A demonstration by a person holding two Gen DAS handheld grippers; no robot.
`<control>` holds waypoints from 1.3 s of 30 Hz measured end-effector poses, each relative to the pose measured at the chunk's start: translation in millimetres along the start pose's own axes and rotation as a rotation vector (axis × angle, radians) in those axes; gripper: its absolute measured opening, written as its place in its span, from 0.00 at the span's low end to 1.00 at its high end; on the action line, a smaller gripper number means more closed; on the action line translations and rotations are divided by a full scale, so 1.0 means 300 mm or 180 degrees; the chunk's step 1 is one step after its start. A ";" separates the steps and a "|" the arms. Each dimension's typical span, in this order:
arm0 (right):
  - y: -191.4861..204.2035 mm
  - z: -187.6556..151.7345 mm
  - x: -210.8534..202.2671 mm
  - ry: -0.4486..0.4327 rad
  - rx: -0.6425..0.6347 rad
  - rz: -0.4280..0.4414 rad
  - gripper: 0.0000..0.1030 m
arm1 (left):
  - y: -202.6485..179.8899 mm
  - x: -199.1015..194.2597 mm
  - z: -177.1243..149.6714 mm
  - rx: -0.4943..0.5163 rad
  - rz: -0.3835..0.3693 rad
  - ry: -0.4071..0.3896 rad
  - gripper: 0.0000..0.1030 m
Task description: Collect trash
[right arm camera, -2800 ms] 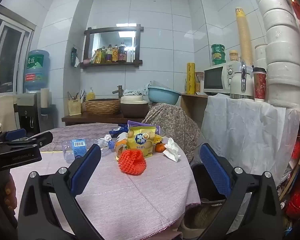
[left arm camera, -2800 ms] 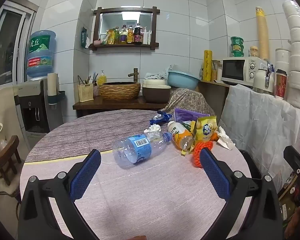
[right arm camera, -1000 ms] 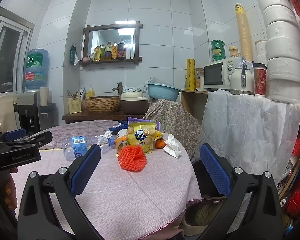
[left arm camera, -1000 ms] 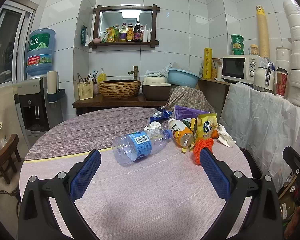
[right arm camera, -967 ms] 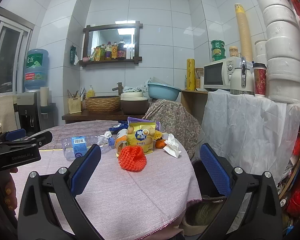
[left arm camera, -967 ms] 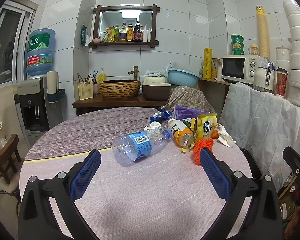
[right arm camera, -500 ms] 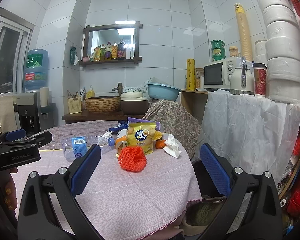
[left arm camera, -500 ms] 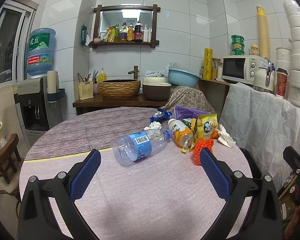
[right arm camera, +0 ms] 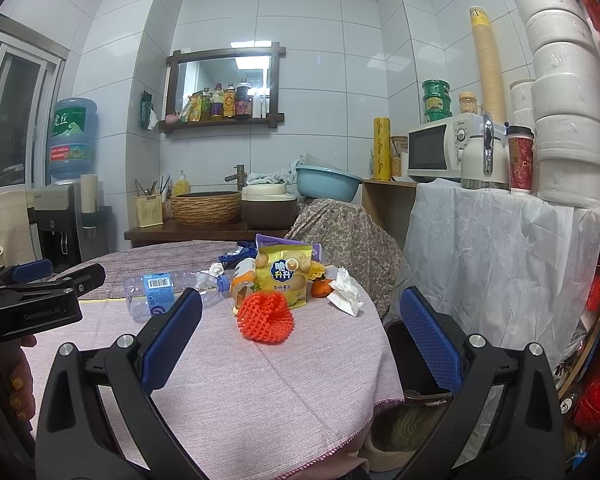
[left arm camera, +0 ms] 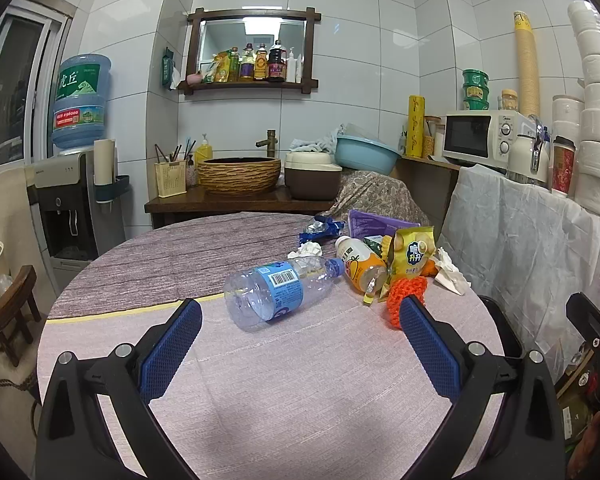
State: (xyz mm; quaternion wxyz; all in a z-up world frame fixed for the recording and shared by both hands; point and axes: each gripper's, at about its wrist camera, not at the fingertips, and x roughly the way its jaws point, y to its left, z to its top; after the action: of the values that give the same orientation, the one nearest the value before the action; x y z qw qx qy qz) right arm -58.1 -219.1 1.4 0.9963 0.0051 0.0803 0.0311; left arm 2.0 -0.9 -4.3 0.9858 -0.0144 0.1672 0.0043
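Observation:
Trash lies on the round clothed table (left arm camera: 300,400): a clear plastic bottle (left arm camera: 276,292) on its side, an orange drink bottle (left arm camera: 360,266), a yellow chip bag (left arm camera: 414,254), an orange foam net (left arm camera: 404,302), crumpled tissue (left arm camera: 450,274) and a blue wrapper (left arm camera: 320,228). My left gripper (left arm camera: 300,344) is open, just short of the clear bottle. In the right wrist view my right gripper (right arm camera: 300,332) is open too, with the orange foam net (right arm camera: 266,316) just beyond it, then the chip bag (right arm camera: 286,274) and the clear bottle (right arm camera: 168,292).
A dark bin (right arm camera: 412,356) stands on the floor by the table's right edge. Behind it is a white-draped counter (right arm camera: 492,240) with a microwave (right arm camera: 440,148). A basket sink (left arm camera: 238,174) and a water dispenser (left arm camera: 72,184) stand at the back. A hand (right arm camera: 4,380) holds the left gripper.
Almost nothing differs; both grippers have stayed open and nearly still over the table, with only slight camera drift.

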 end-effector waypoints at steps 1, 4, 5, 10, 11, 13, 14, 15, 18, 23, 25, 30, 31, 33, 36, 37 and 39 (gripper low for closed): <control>0.000 0.000 0.000 0.0003 0.0001 0.0001 0.95 | 0.000 0.000 0.000 0.0002 -0.0003 0.0003 0.95; 0.001 0.000 0.001 0.0004 0.0000 0.0002 0.95 | 0.001 -0.001 0.000 -0.0004 -0.0002 0.0000 0.95; 0.001 0.000 0.000 0.0002 0.0000 0.0002 0.95 | 0.001 0.000 0.001 -0.0005 -0.0002 0.0004 0.95; 0.002 -0.001 0.000 0.0022 0.0001 0.0014 0.95 | 0.001 -0.001 0.000 -0.0005 -0.0003 0.0001 0.95; 0.002 -0.003 0.002 0.0027 -0.0001 0.0014 0.95 | 0.001 0.000 0.001 -0.0004 -0.0004 0.0003 0.95; 0.002 -0.004 0.002 0.0035 -0.0002 0.0013 0.95 | 0.001 0.001 0.000 -0.0001 -0.0004 0.0010 0.95; 0.003 -0.006 0.002 0.0036 -0.0002 0.0013 0.95 | -0.001 0.003 -0.004 0.0001 -0.0004 0.0014 0.95; 0.003 -0.006 0.002 0.0037 0.0001 0.0013 0.95 | -0.002 0.007 -0.007 0.0003 -0.0004 0.0019 0.95; 0.003 -0.006 0.003 0.0036 -0.0003 0.0018 0.95 | -0.003 0.008 -0.010 0.0002 -0.0003 0.0034 0.95; 0.006 -0.009 0.002 0.0040 -0.0007 0.0021 0.95 | -0.005 0.008 -0.013 0.0001 0.0002 0.0026 0.95; 0.006 -0.010 0.001 0.0042 -0.0006 0.0018 0.95 | -0.005 0.009 -0.013 -0.0006 0.0000 0.0033 0.95; 0.006 -0.015 0.010 0.0078 -0.0005 0.0016 0.95 | -0.006 0.008 -0.013 0.0001 0.0000 0.0051 0.95; 0.005 -0.014 0.013 0.0086 -0.0004 0.0014 0.95 | -0.007 0.008 -0.014 0.0004 -0.0001 0.0056 0.95; 0.007 -0.016 0.013 0.0100 -0.0007 0.0014 0.95 | -0.003 0.011 -0.010 0.0005 0.0001 0.0064 0.95; 0.007 -0.018 0.016 0.0118 -0.0013 0.0014 0.95 | -0.004 0.012 -0.012 0.0009 -0.0002 0.0072 0.95; 0.003 -0.017 0.019 0.0127 -0.0015 0.0015 0.95 | -0.004 0.014 -0.012 0.0014 0.0000 0.0077 0.95; 0.001 -0.018 0.029 0.0157 -0.0017 0.0022 0.95 | -0.001 0.022 -0.014 0.0022 0.0012 0.0104 0.95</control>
State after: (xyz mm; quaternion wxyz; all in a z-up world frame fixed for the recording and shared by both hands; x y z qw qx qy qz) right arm -50.6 -218.3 -5.3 0.9939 0.0019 0.1047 0.0348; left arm 6.7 -1.2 -10.5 0.9830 -0.0109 0.1834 0.0053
